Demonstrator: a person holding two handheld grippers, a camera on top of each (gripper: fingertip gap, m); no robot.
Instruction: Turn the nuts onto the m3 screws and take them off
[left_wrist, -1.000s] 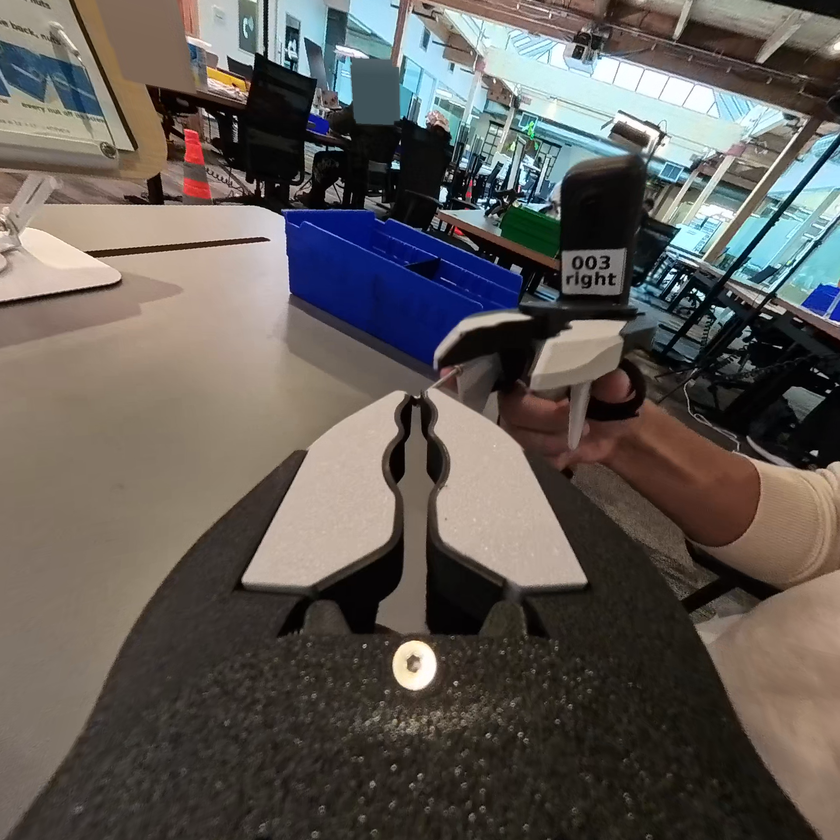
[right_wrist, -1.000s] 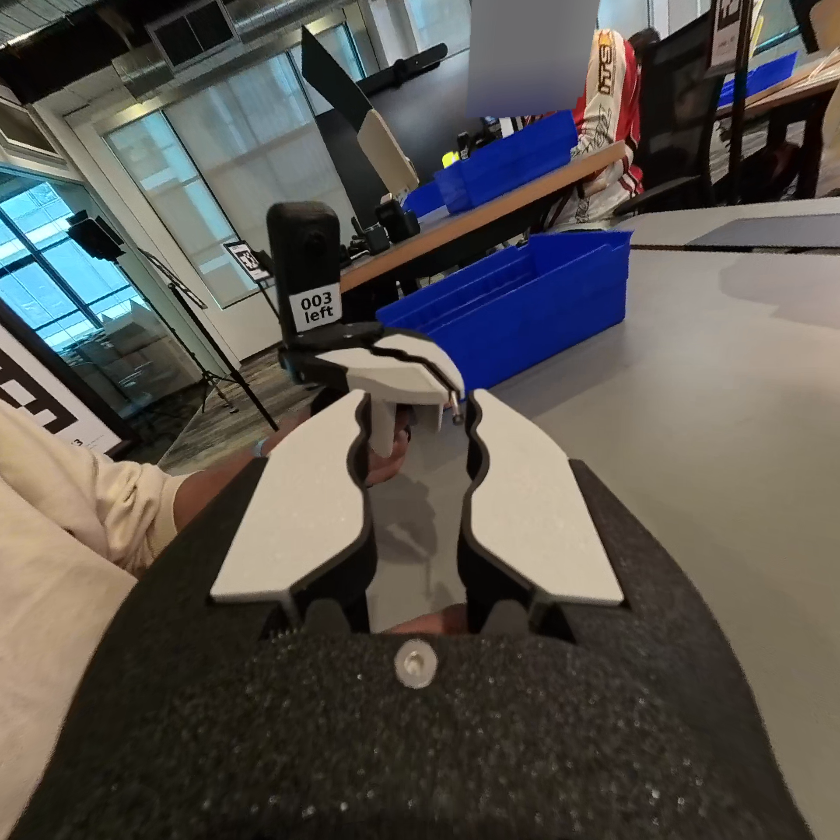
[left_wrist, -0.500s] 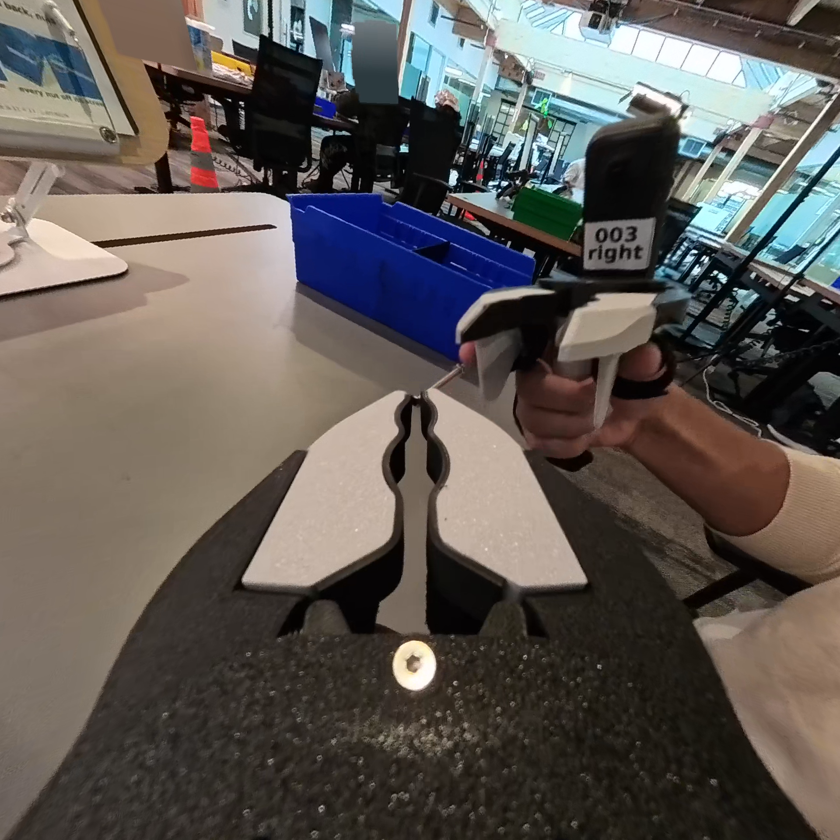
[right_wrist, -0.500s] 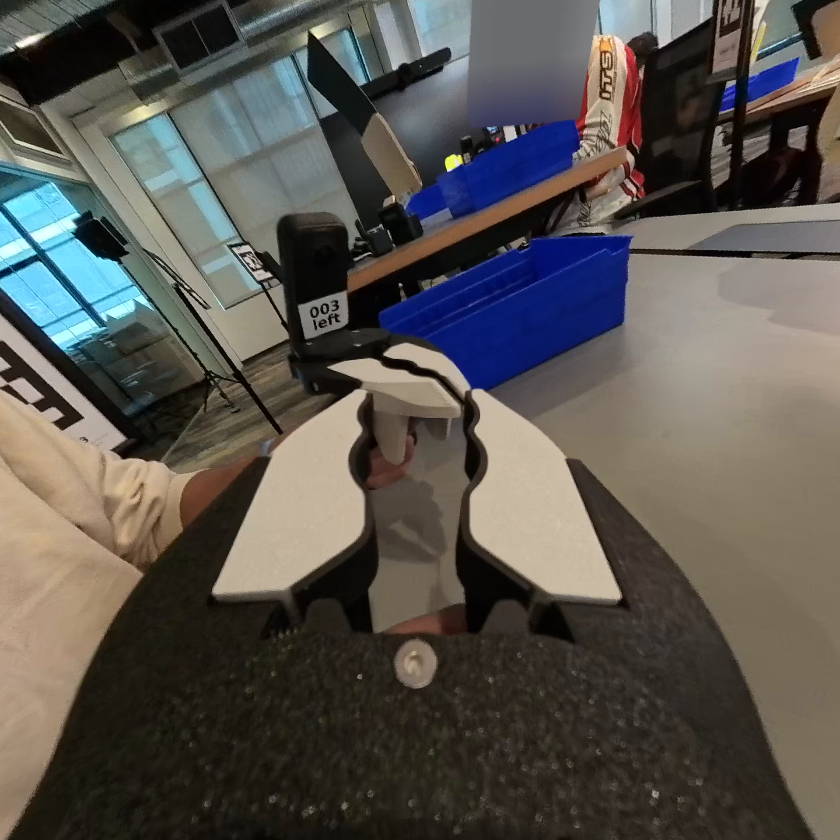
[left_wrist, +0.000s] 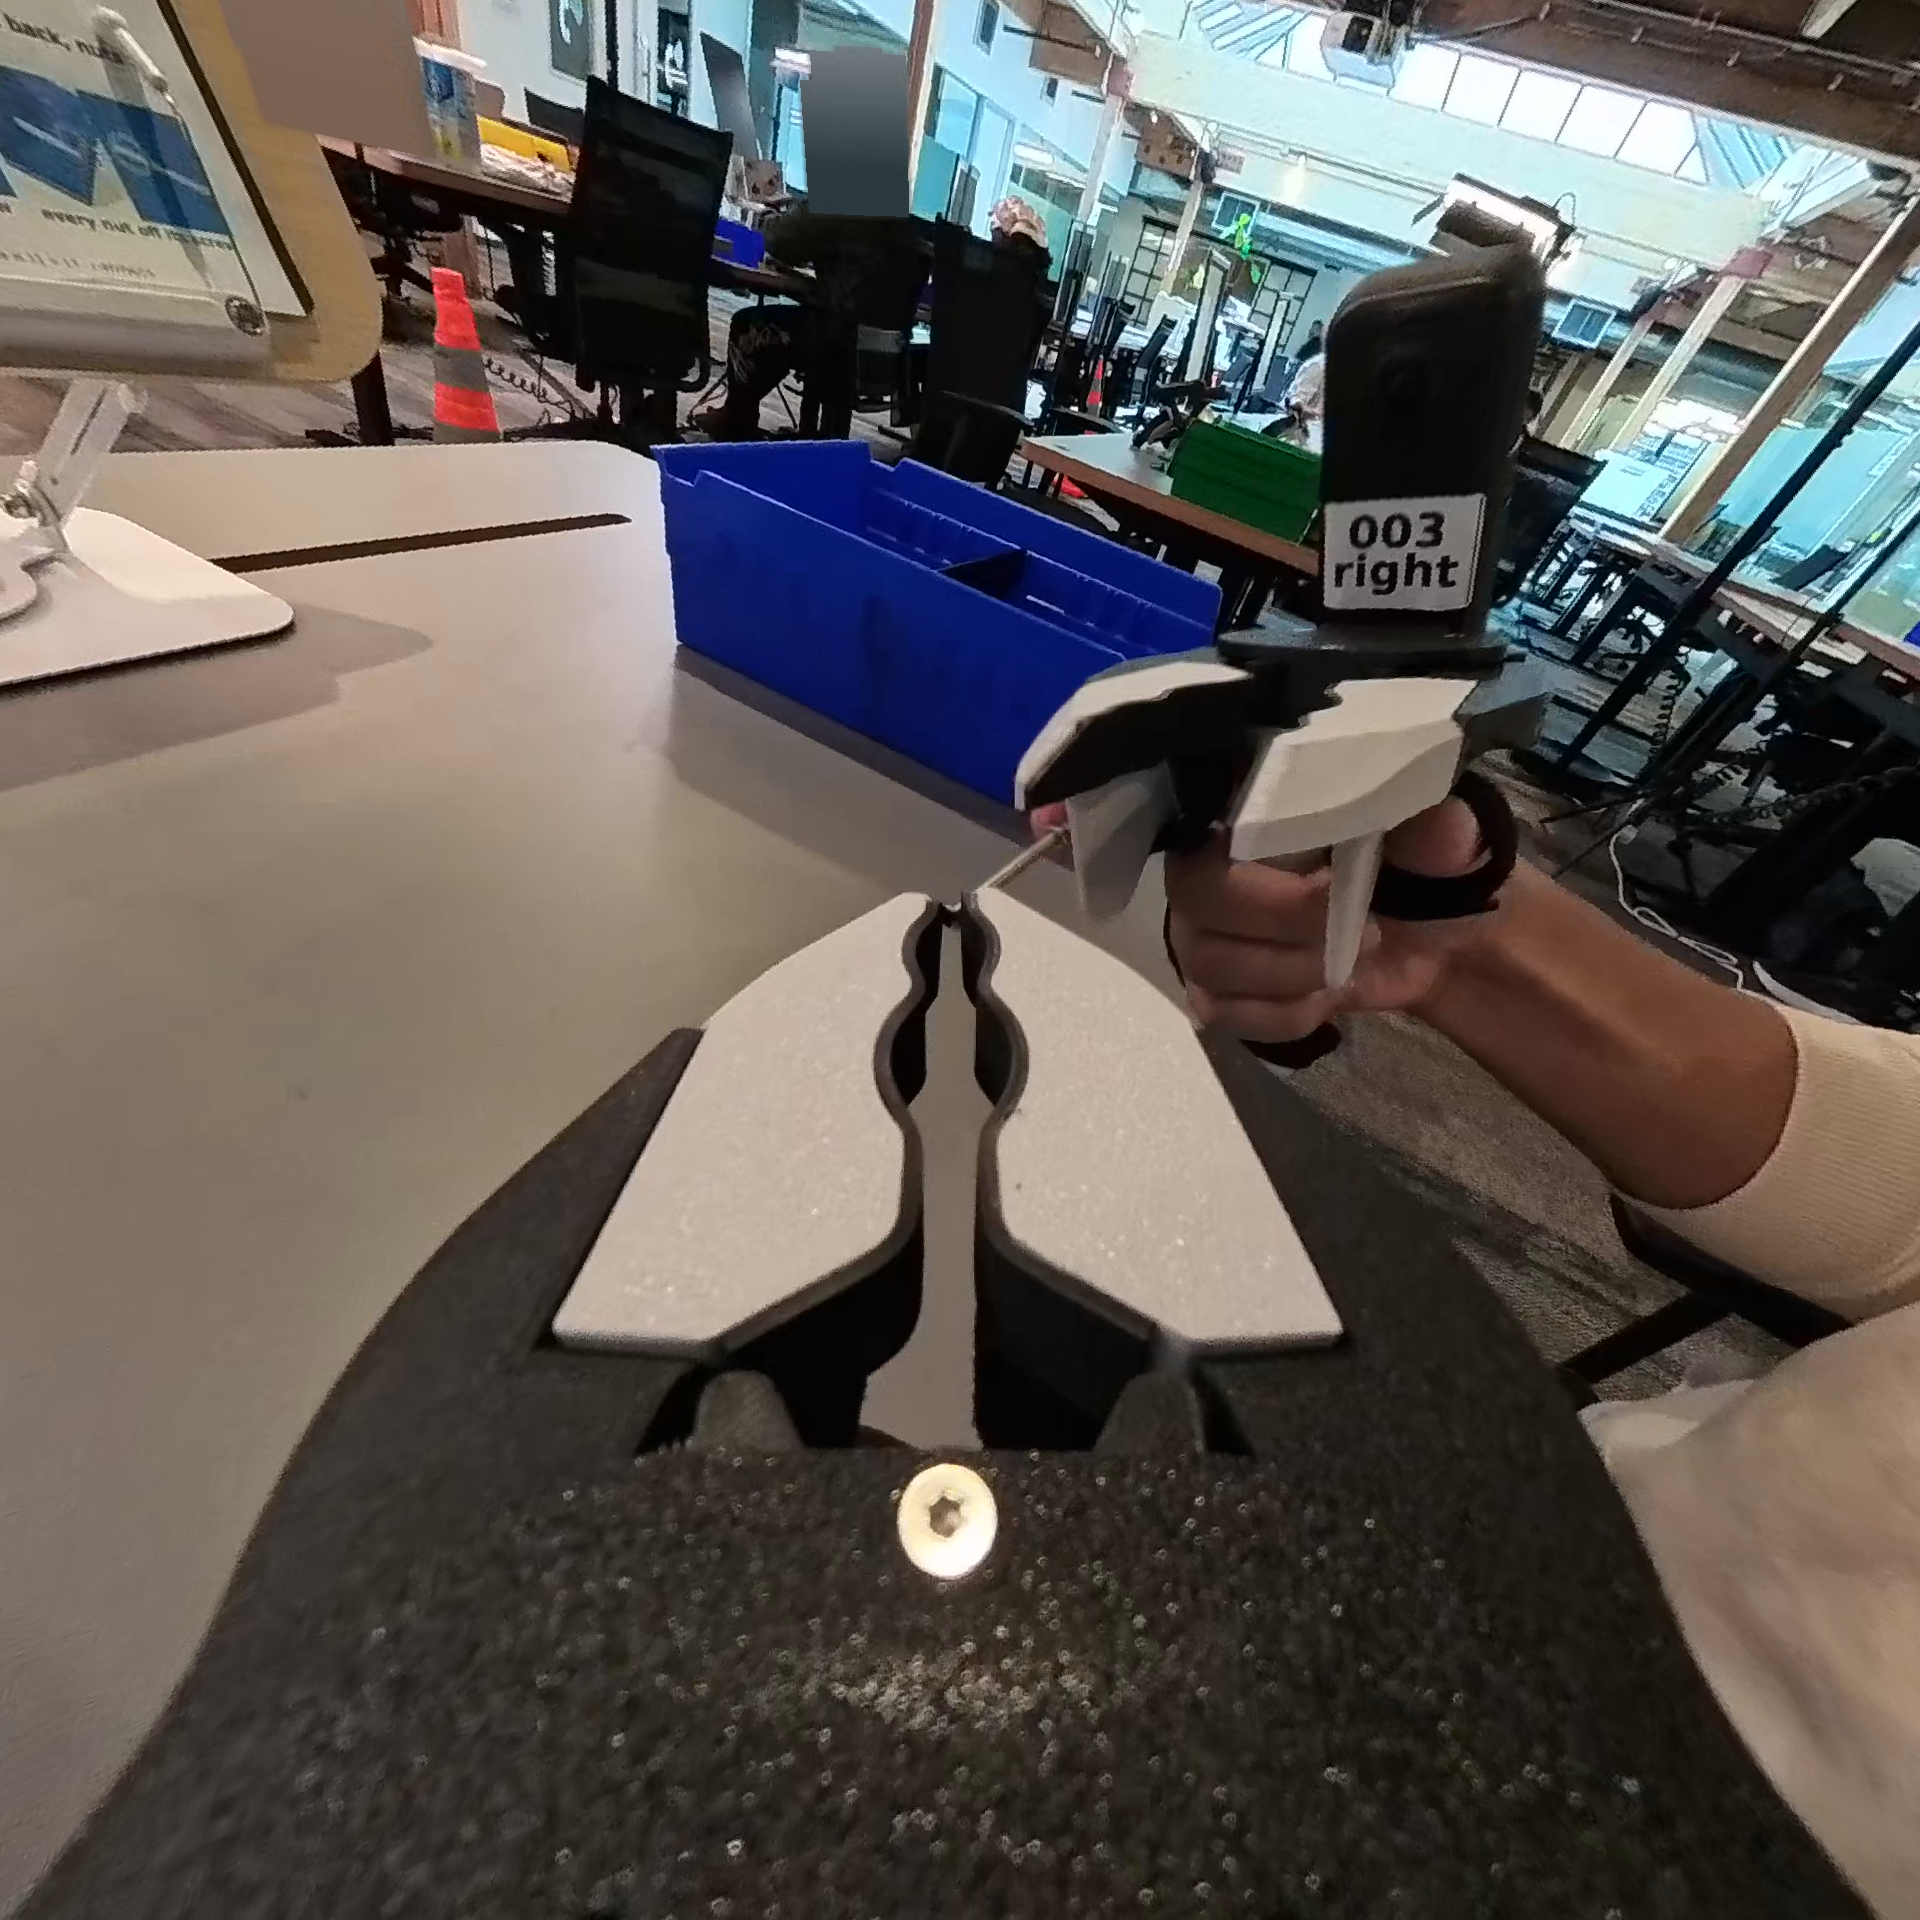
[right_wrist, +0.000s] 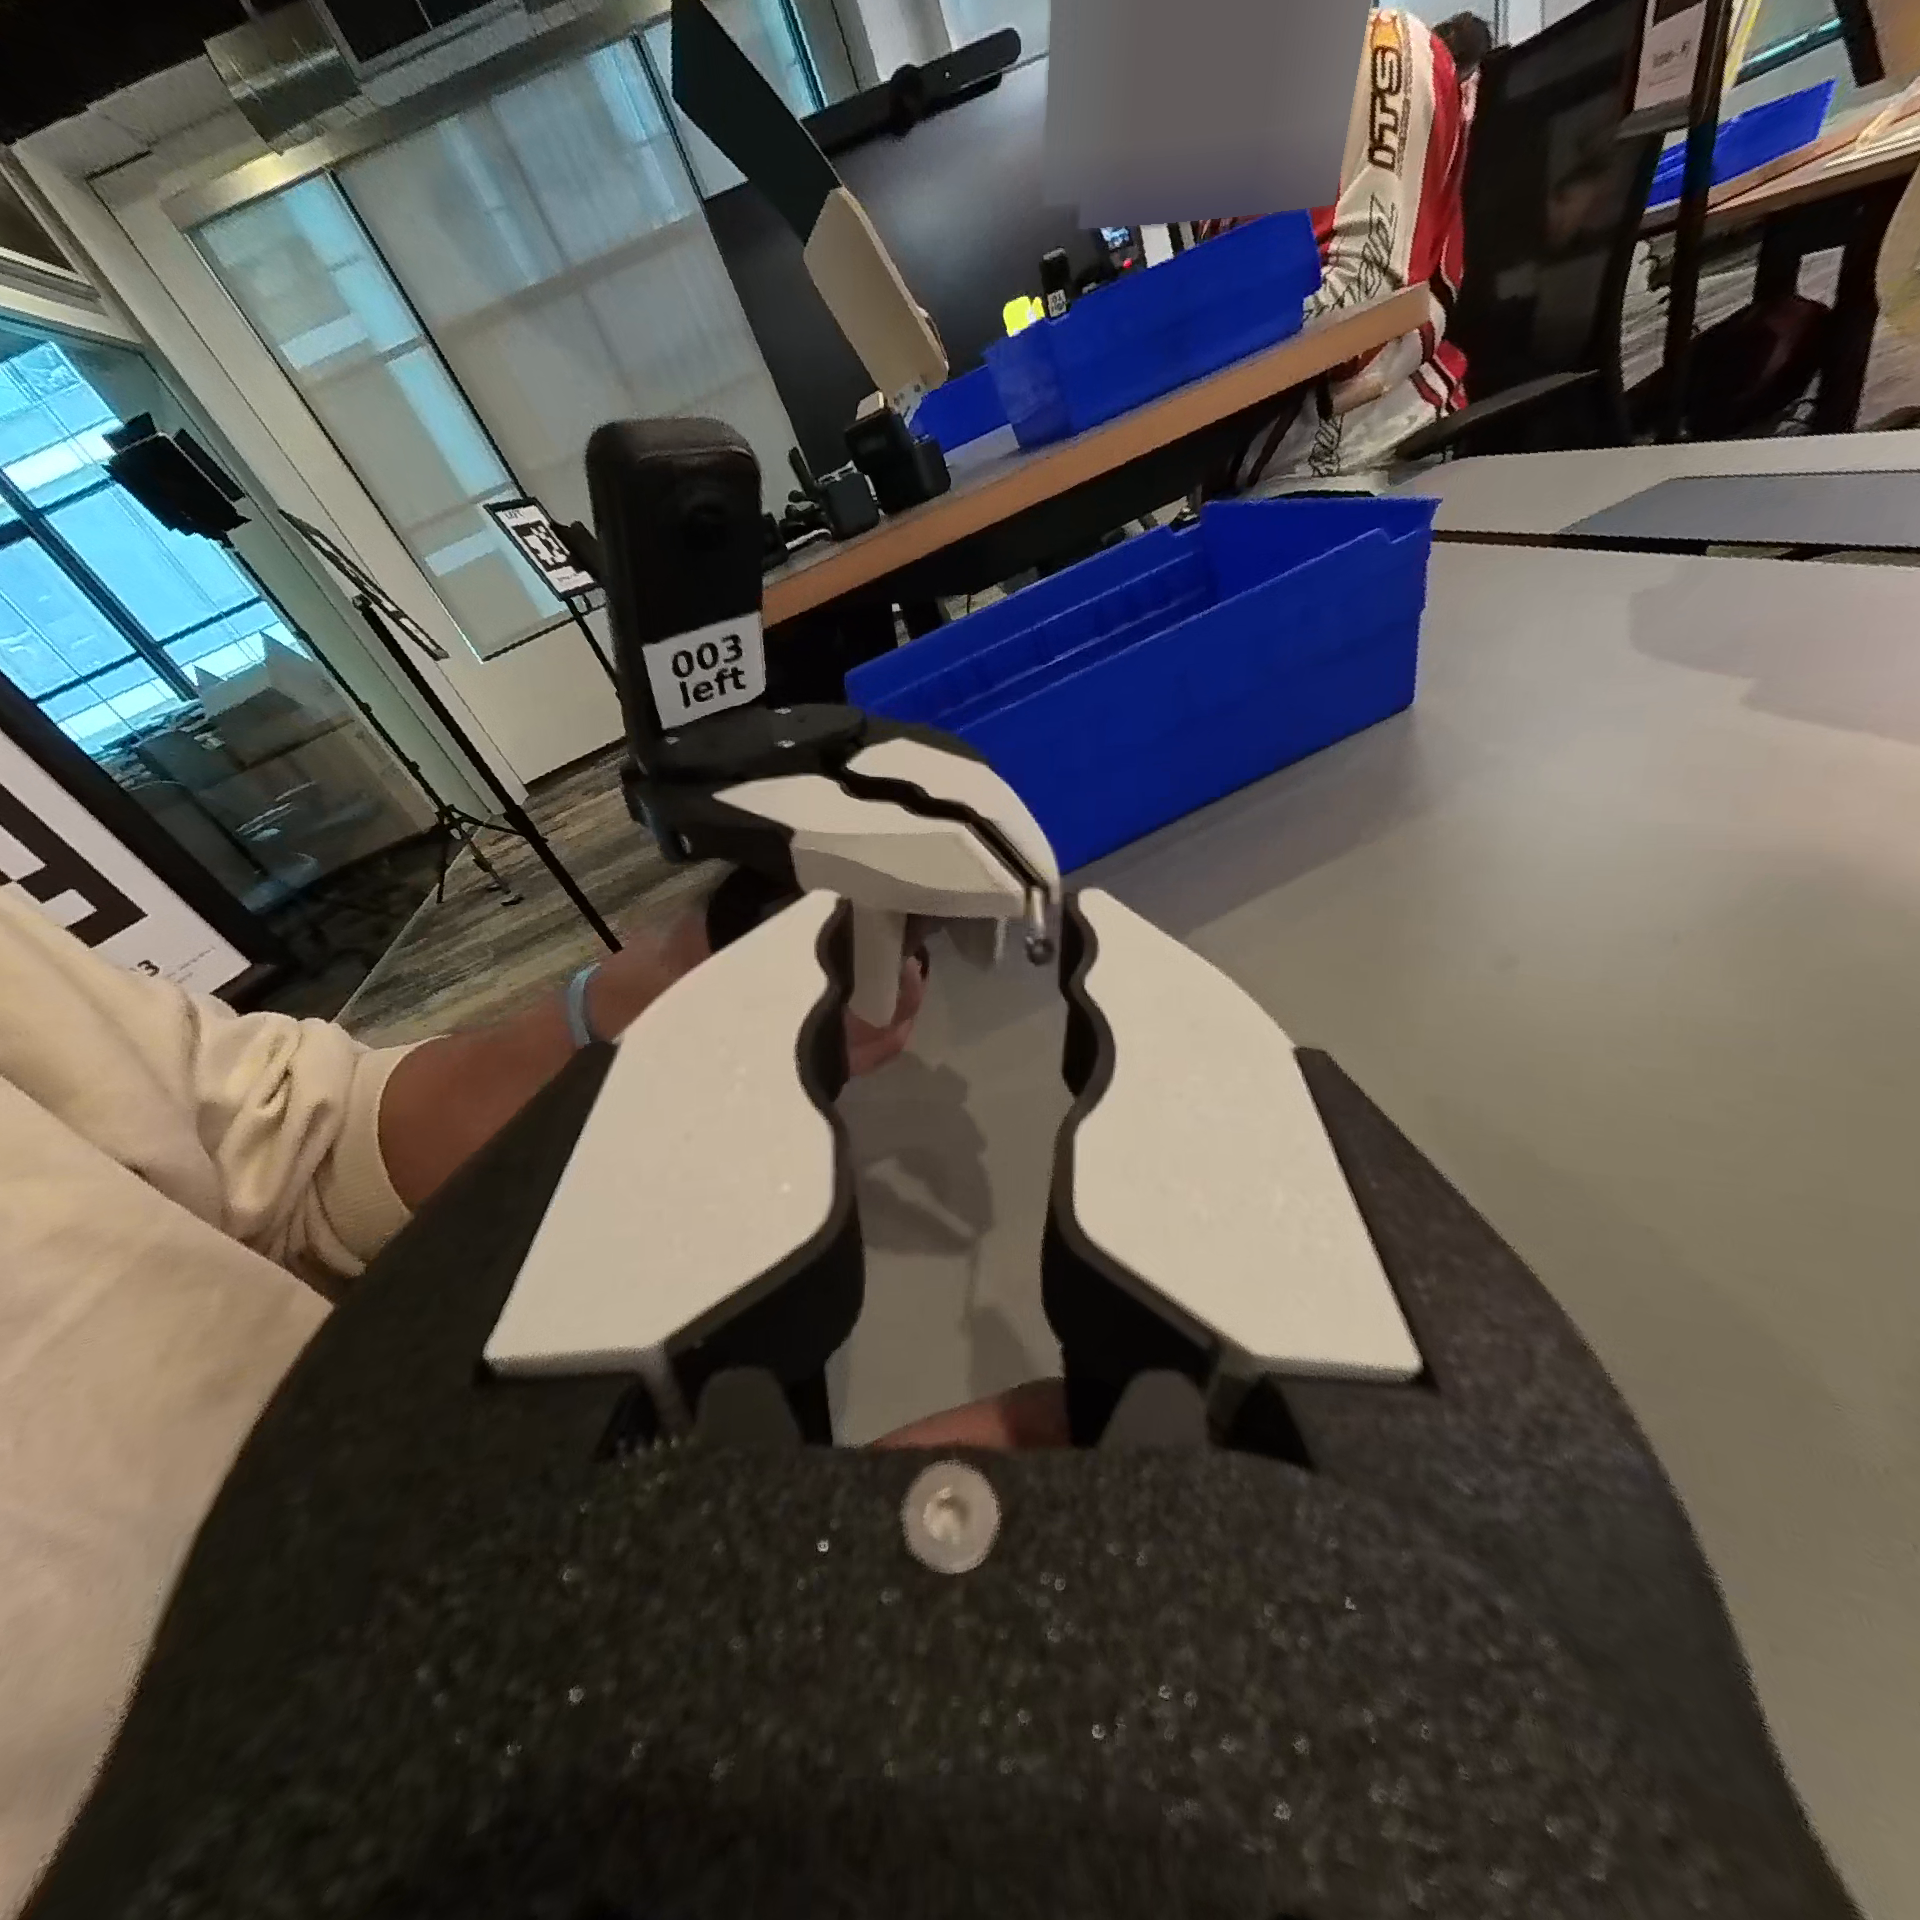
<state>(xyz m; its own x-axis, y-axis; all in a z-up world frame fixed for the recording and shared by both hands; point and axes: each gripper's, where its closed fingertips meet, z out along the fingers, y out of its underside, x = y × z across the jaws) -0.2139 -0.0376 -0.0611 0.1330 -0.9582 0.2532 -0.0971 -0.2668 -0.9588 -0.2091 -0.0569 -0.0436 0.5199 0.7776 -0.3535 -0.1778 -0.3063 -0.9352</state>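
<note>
My left gripper (left_wrist: 951, 912) is shut on a thin m3 screw (left_wrist: 1013, 864) at its tips. The screw sticks out to the upper right toward my right gripper (left_wrist: 1153, 821), held in a hand close by. In the right wrist view my right gripper (right_wrist: 951, 914) is open and empty. The left gripper (right_wrist: 1039, 883) is just beyond it, and the screw (right_wrist: 1034, 928) hangs from its tips beside the inner edge of my right finger (right_wrist: 1164, 1049). The screw has a small round end; I cannot tell whether it is a head or a nut.
A blue bin (left_wrist: 914, 613) stands on the grey table (left_wrist: 364, 883) behind both grippers and also shows in the right wrist view (right_wrist: 1164, 665). A white stand base (left_wrist: 125, 592) with a sign sits at the far left. The table edge runs under the right hand. Desks and chairs lie beyond.
The left gripper dipped so that the screw was hidden in the right wrist view, then came back up. The right gripper shifted slightly. Both jaws stand as before.
</note>
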